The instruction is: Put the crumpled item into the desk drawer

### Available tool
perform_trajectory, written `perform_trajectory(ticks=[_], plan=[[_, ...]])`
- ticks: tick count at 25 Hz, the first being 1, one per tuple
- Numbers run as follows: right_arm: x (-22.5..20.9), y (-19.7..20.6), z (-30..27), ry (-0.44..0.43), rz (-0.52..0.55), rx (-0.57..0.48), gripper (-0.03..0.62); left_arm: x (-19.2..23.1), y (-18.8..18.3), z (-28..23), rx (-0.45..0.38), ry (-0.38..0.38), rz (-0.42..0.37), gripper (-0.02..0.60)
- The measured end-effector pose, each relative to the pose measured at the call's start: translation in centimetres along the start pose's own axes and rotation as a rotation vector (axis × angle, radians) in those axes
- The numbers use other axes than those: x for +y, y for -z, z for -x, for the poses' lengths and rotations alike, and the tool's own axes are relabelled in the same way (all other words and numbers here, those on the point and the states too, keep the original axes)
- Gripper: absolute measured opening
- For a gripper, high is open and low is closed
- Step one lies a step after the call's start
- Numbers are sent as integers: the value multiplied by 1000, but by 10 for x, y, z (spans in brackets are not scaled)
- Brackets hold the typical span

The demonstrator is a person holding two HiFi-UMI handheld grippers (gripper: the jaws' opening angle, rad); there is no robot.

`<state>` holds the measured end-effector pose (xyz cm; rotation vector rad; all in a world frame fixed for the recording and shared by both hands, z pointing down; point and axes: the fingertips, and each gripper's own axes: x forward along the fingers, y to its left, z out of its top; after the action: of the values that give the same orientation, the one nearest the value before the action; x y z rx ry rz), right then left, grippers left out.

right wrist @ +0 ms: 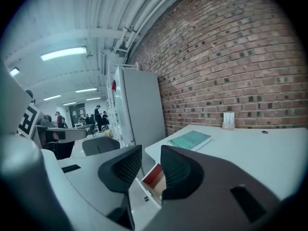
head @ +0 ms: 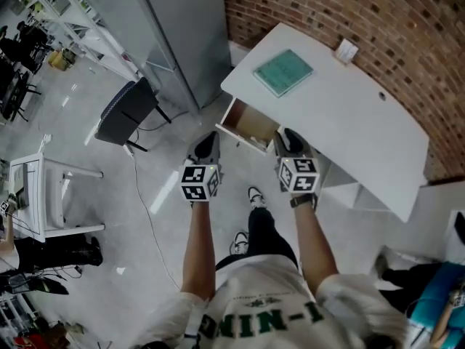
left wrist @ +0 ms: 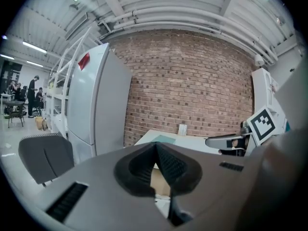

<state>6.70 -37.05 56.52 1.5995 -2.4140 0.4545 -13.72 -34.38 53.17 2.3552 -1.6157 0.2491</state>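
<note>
The white desk (head: 349,122) stands against a brick wall, and its drawer (head: 249,126) is pulled open, showing a brown inside. No crumpled item shows in any view. My left gripper (head: 207,145) hangs just left of the drawer's front; in the left gripper view its jaws (left wrist: 156,148) meet at the tips with nothing in them, and the drawer (left wrist: 160,183) shows below. My right gripper (head: 290,141) is at the drawer's right corner. In the right gripper view its jaws (right wrist: 151,153) stand apart and hold nothing, with the drawer (right wrist: 155,176) seen through the gap.
A teal book (head: 283,71) and a small white card stand (head: 346,50) are on the desk. A tall grey cabinet (head: 174,27) stands left of it, with a dark chair (head: 127,111) and a white stool (head: 43,195) further left. A cable crosses the floor.
</note>
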Motion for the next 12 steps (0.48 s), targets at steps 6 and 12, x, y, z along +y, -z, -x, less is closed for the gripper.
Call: perform_trajectory(ticks=[6, 12], plan=[[5, -37, 44, 49, -2, -83, 84, -8, -32, 37, -77, -32, -18, -6], [25, -69, 78, 57, 55, -157, 48, -15, -57, 75, -117, -56, -37, -6]])
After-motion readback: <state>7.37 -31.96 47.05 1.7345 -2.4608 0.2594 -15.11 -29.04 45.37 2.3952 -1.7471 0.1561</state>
